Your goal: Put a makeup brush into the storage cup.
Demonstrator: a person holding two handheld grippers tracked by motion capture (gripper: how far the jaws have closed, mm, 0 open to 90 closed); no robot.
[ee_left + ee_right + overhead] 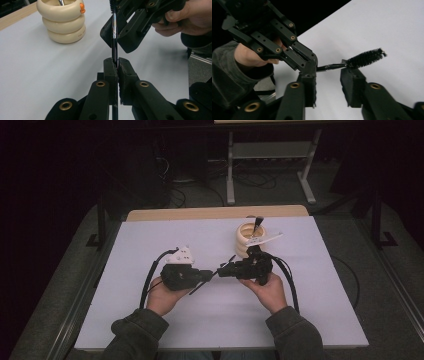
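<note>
A thin black brush [114, 32] with a bristled tip [365, 58] is held level above the table's middle. My left gripper [117, 61] is shut on its shaft, handle end trailing below the jaws. My right gripper [329, 75] faces it tip to tip, its jaws apart on either side of the shaft just behind the bristles, pads not touching it. In the high view the left gripper [211, 275] and right gripper [223, 269] meet at the brush [231, 259].
A cream ribbed holder [248, 240] stands just beyond the right gripper, with a dark-tipped tool [258, 223] and a white utensil [267, 239] in it. A white sheet [150, 240] covers the table, whose wooden far edge [215, 212] shows. Cables lie on the floor beyond.
</note>
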